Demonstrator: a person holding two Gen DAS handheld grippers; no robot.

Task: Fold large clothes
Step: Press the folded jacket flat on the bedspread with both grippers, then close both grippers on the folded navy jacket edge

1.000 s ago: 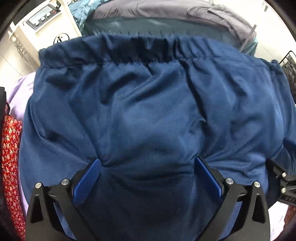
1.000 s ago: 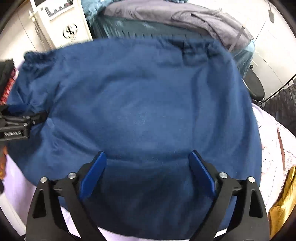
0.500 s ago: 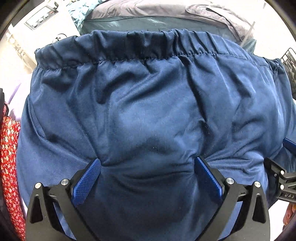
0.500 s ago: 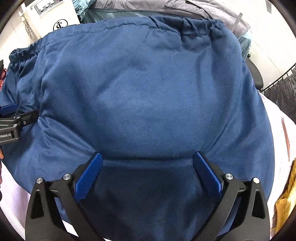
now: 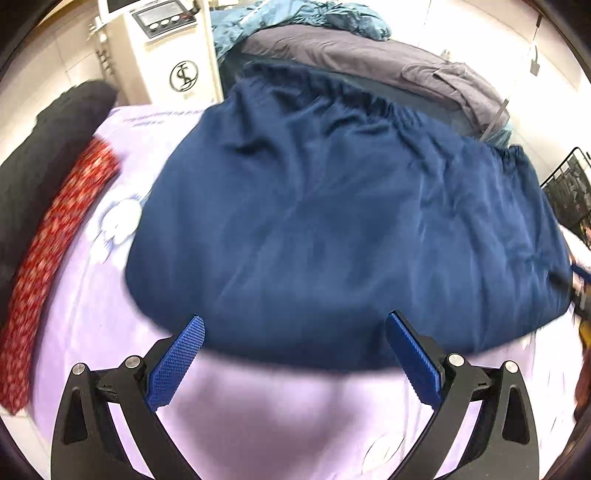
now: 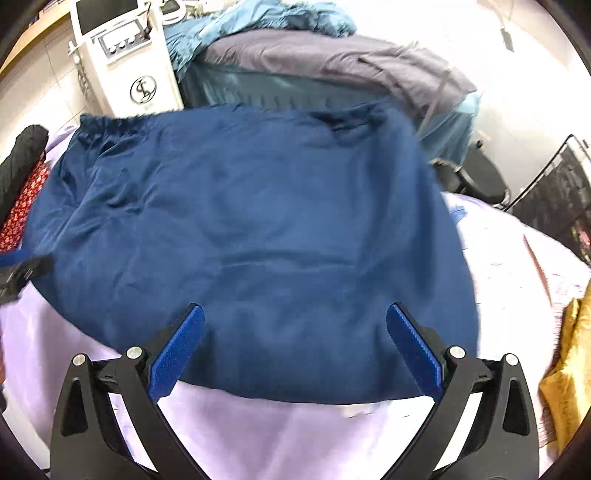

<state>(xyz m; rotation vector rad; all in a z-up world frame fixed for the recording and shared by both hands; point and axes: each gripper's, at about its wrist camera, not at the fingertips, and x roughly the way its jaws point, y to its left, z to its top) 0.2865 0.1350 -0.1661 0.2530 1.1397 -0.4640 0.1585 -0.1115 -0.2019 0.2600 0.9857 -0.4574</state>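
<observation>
— Left gripper (image 5: pixel 295 354)?
— Jaws wide apart, nothing clamped. Blue pads bare, hanging above the near hem of the navy garment (image 5: pixel 332 229) and the lilac sheet (image 5: pixel 288 417).

— And the right gripper (image 6: pixel 295 343)?
— Jaws spread as wide as can be, having just finished opening. Nothing between the pads but air; navy garment (image 6: pixel 251 240) lying flat below and ahead of them, not pinched.

— Where exactly, that garment?
— Spread straight ahead of both pairs of jaws, on the lilac sheet (image 6: pixel 280 435). Gathered elastic waistband (image 5: pixel 354 99) at the far edge, hem nearest the jaws. Blurred at the edges in both views.

— Beyond it?
— To the left of the jaws, a red patterned cloth (image 5: pixel 55 240) beside a black cloth (image 5: pixel 40 155). Farther ahead, a white machine (image 6: pixel 125 62) with a screen and round logo, and a heap of grey bedding (image 5: pixel 369 62) with teal fabric (image 6: pixel 258 18) behind. To the right of the right jaws, a yellow-gold cloth (image 6: pixel 565 369) and a dark wire rack (image 6: pixel 561 192).

— Other gripper visible from either side?
— Just a blurred dark tip at the left rim of the right view, at the garment's edge.
</observation>
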